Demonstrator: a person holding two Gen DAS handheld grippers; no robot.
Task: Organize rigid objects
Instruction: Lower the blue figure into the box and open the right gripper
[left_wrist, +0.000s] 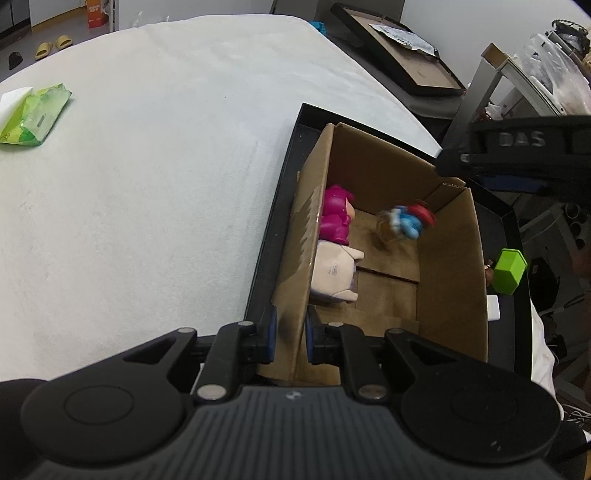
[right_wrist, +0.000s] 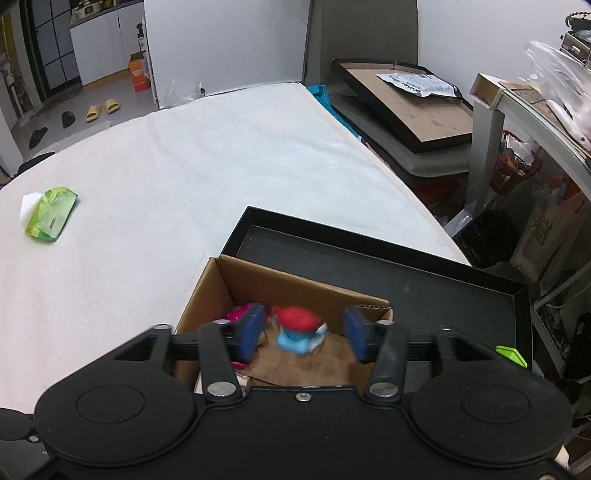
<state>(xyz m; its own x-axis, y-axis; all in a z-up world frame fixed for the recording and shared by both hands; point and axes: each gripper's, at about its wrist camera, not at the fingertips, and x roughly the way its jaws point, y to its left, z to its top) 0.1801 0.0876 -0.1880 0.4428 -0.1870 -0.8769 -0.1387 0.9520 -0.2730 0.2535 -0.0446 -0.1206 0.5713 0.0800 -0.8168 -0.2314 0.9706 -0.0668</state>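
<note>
A brown cardboard box (left_wrist: 454, 266) stands in a black tray (left_wrist: 284, 192) on the white table. My left gripper (left_wrist: 290, 338) is shut on the box's near left wall. Inside the box lie a magenta figure (left_wrist: 336, 216) and a white figure (left_wrist: 334, 275). A blue and red toy (left_wrist: 406, 221) is blurred in mid-air inside the box. In the right wrist view my right gripper (right_wrist: 303, 334) is open above the box (right_wrist: 207, 288), with the blurred blue and red toy (right_wrist: 299, 328) below, between its fingers and free of them.
A green block (left_wrist: 509, 269) sits in the tray right of the box; it also shows in the right wrist view (right_wrist: 511, 356). A green tissue pack (left_wrist: 33, 114) lies far left on the table. Picture frames and cluttered shelves stand beyond the table's right edge.
</note>
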